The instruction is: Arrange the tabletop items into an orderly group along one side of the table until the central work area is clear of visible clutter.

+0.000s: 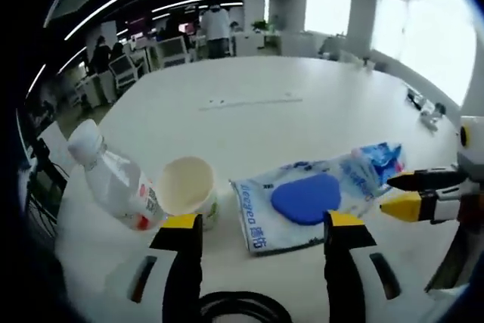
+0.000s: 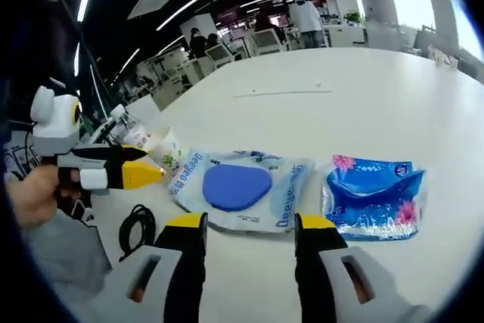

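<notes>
white table (image 1: 318, 104): long, mostly bare; items clustered at its near edge.
wet-wipe pack (image 2: 240, 184): flat, blue oval lid; print reads roughly "deeyeo".
blue tissue pack (image 2: 374, 196): pink flowers, just beside the wipes; small writing illegible.
plastic bottle (image 1: 115, 178): tilted, red-and-white label unreadable; touching or nearly touching the cup. risk: a nudge may roll it off the edge.
paper cup (image 1: 189, 189): open, upright, looks light; may tip if brushed.
black cable (image 2: 136, 228): coiled near the edge; could snag.
left gripper (image 1: 262, 234): jaws spread, empty, between cup and wipes.
right gripper (image 2: 249, 226): jaws spread, empty, before the wipes.
</notes>
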The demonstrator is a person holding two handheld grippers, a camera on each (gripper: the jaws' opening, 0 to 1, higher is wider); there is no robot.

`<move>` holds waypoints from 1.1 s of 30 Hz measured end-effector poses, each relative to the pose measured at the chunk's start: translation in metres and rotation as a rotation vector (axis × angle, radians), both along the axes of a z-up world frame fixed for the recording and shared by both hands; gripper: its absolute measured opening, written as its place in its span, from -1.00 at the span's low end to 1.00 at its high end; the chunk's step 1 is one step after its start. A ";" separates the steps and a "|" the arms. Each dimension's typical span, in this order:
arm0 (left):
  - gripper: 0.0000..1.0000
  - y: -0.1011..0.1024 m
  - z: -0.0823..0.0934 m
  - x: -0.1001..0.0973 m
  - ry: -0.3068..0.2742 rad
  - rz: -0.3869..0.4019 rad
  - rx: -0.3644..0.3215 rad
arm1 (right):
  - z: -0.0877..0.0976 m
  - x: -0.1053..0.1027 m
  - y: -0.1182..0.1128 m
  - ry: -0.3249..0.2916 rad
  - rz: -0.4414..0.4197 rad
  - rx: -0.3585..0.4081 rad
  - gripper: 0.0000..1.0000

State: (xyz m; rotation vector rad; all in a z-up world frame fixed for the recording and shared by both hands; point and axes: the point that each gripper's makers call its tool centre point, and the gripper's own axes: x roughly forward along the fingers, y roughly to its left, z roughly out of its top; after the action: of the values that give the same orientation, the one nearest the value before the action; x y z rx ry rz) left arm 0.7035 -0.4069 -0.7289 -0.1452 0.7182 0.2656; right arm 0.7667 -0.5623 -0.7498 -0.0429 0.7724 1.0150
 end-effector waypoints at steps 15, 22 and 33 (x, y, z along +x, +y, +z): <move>0.44 0.009 0.017 -0.018 -0.001 0.005 0.001 | 0.015 -0.008 -0.006 -0.028 0.032 0.008 0.05; 0.44 0.010 0.023 -0.028 -0.010 0.013 0.003 | 0.017 -0.014 -0.004 -0.029 0.055 0.008 0.04; 0.40 0.017 0.027 -0.052 -0.022 0.043 0.000 | 0.017 -0.020 0.008 -0.038 0.100 0.010 0.01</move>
State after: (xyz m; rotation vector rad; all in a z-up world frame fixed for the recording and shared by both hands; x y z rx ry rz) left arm 0.6518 -0.3902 -0.7015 -0.1640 0.6942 0.3049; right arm 0.7470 -0.5544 -0.7331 -0.0928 0.7362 1.1093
